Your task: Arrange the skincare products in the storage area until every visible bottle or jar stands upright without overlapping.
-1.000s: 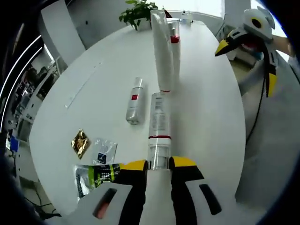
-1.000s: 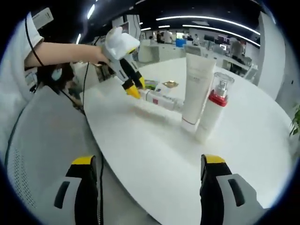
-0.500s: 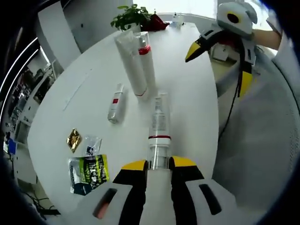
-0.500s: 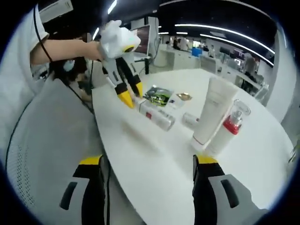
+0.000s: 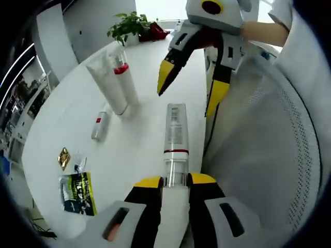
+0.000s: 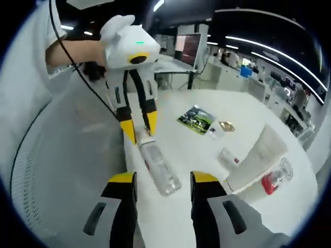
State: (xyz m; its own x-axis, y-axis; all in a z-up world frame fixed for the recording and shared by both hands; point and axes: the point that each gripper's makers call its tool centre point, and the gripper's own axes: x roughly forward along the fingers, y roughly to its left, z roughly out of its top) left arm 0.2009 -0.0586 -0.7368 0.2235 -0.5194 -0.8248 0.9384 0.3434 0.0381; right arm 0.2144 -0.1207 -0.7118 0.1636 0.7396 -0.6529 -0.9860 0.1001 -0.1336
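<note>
My left gripper (image 5: 175, 181) is shut on the clear cap end of a clear bottle (image 5: 175, 132) with a red band, holding it lengthwise off the table's edge. My right gripper (image 5: 185, 103) comes in from the upper right, open, its yellow tips on either side of the bottle's far end. In the right gripper view, that bottle (image 6: 158, 164) runs from the left gripper (image 6: 140, 129) down between my open right gripper (image 6: 164, 181) jaws, with gaps on both sides. A white tube (image 5: 107, 82) and a red-collared pump bottle (image 5: 124, 72) stand upright together. A small bottle (image 5: 100, 122) lies flat.
A green packet (image 5: 77, 187), a clear sachet (image 5: 78, 161) and a gold sachet (image 5: 63, 157) lie near the white round table's (image 5: 139, 139) edge. A potted plant (image 5: 129, 23) stands at the far side. A grey mesh chair (image 5: 269, 155) is close beside the table.
The right gripper has come in from far off and now straddles the bottle's far end, its jaws narrower. The left gripper still holds the bottle, carried out past the table edge.
</note>
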